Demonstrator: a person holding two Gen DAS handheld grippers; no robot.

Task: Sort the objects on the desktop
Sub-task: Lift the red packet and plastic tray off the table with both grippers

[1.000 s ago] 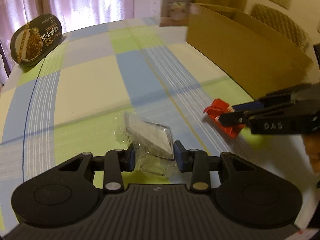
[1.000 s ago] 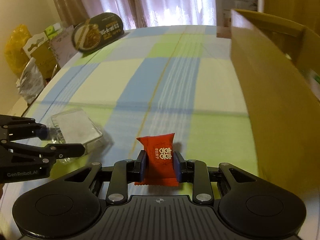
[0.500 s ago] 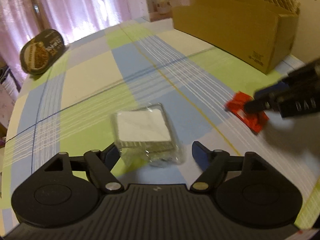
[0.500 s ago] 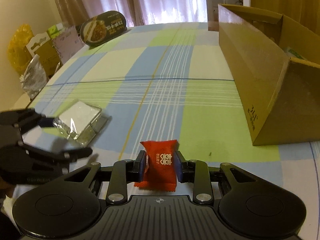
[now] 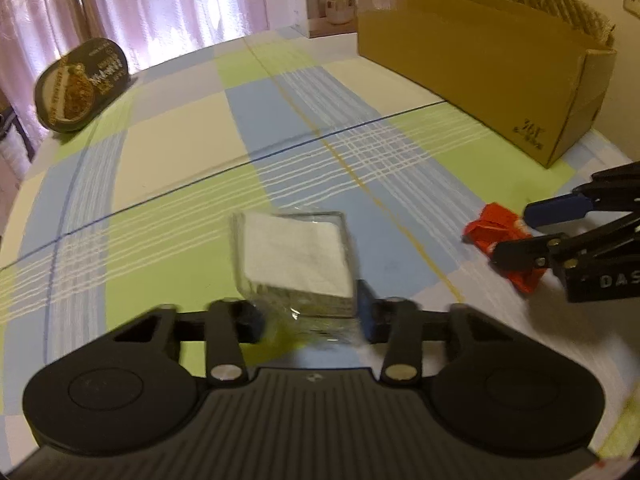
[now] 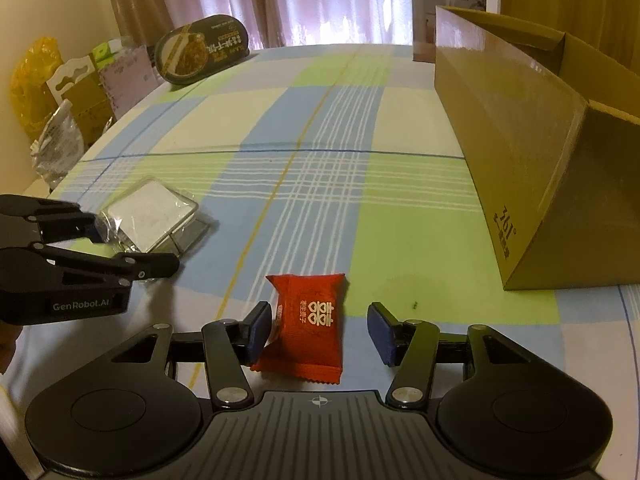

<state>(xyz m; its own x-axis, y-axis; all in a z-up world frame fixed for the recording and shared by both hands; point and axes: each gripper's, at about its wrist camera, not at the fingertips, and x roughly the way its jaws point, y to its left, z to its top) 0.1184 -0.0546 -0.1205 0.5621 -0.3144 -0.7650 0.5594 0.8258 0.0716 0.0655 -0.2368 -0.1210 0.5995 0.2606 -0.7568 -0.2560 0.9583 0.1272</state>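
Observation:
A white square packet in clear wrap (image 5: pixel 294 256) (image 6: pixel 148 212) lies on the checked tablecloth. My left gripper (image 5: pixel 310 318) (image 6: pixel 136 244) has its pads against the packet's two sides, and the view is blurred there. A red candy sachet (image 6: pixel 308 328) (image 5: pixel 490 228) lies flat on the cloth between the spread fingers of my right gripper (image 6: pixel 320 320) (image 5: pixel 516 230), which is open; its left pad is close to the sachet and the right pad stands well clear. The two grippers sit side by side near the table's front.
An open cardboard box (image 6: pixel 500 128) (image 5: pixel 460 60) runs along the right side of the table. A black oval food tray (image 6: pixel 200 52) (image 5: pixel 80 84) leans at the far left. A white carton (image 6: pixel 448 12) stands behind the box. Bags and cards (image 6: pixel 60 144) crowd the left edge.
Both grippers pulled back from the box. The left let the packet down, opened wide, then narrowed onto it again. The right gripper, shut on the sachet before, has opened and left it on the cloth.

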